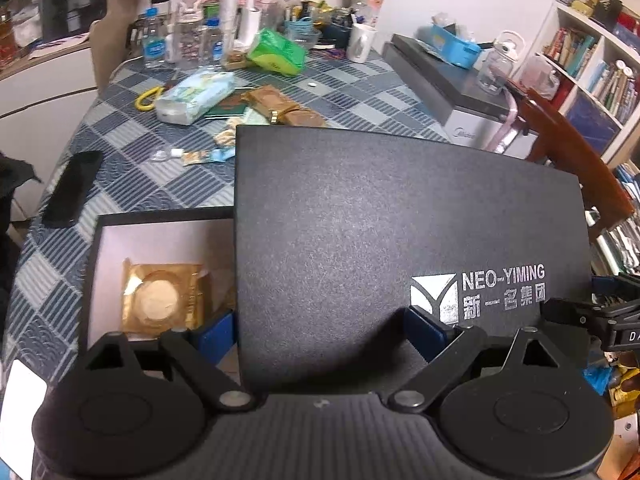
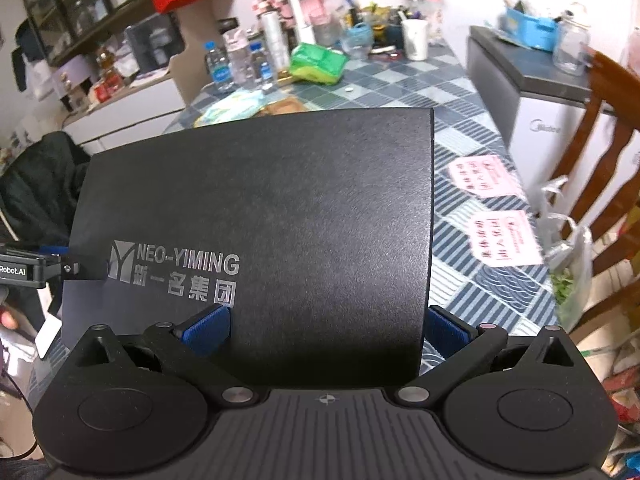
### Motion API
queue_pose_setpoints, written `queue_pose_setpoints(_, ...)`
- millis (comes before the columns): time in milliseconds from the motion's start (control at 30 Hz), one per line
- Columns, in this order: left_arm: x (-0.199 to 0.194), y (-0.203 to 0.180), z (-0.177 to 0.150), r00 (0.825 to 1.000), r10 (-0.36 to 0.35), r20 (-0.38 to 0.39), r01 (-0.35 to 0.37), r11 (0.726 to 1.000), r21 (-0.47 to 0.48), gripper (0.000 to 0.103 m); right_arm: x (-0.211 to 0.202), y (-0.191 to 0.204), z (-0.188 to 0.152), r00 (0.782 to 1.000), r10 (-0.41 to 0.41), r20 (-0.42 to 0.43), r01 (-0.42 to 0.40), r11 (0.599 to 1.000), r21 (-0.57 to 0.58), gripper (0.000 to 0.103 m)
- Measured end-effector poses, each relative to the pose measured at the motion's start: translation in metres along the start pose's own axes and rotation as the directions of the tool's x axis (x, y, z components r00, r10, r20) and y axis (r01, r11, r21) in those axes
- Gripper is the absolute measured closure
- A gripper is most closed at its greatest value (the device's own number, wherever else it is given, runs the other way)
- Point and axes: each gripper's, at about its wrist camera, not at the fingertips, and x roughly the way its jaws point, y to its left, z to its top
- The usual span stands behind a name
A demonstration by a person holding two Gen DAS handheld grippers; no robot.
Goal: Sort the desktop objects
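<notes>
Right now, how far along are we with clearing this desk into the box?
Partly done. One gold foil packet already lies inside the open box. In hand: the black lid, held by both the left gripper and right gripper, partly over the box. Left: the tissue pack, brown packets and small wrappers remain on the table.

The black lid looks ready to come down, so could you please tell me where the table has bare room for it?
Bare checked cloth lies between the white mug and the pink notes. The black lid hides the rest. It is crowded at the far end with bottles, and mid-table around the tissue pack.
</notes>
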Motion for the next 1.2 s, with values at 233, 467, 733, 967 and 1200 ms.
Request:
queue_pose_setpoints(233,-0.015,0.044,-0.004,0.998,0.059,-0.007,-0.059,0.997,-0.041,0.0,0.023,0.043,0.01,0.998,0.064,-0.02,-0.065,0.997,-0.032,0.0)
queue_pose_setpoints(467,-0.028,0.093,-0.007,0.995,0.099,-0.007,-0.099,0.991,-0.092,0.0,0.042,0.089,0.016,0.993,0.113,-0.042,-0.115,0.992,-0.044,0.0)
queue_pose_setpoints(733,-0.022,0.128,-0.006,0.994,0.104,-0.02,-0.106,0.986,-0.13,0.0,0.058,0.114,0.022,0.991,0.122,-0.061,-0.123,0.992,-0.023,0.0)
queue_pose_setpoints(967,-0.006,0.133,-0.004,0.995,0.093,-0.024,-0.095,0.987,-0.132,0.0,0.071,0.112,0.025,0.994,0.094,-0.062,-0.093,0.996,0.01,0.0)
queue_pose_setpoints(1200,0.008,0.134,0.0,0.996,0.082,-0.039,-0.087,0.988,-0.13,0.0,0.082,0.105,0.027,0.995,0.08,-0.058,-0.078,0.996,0.043,0.0)
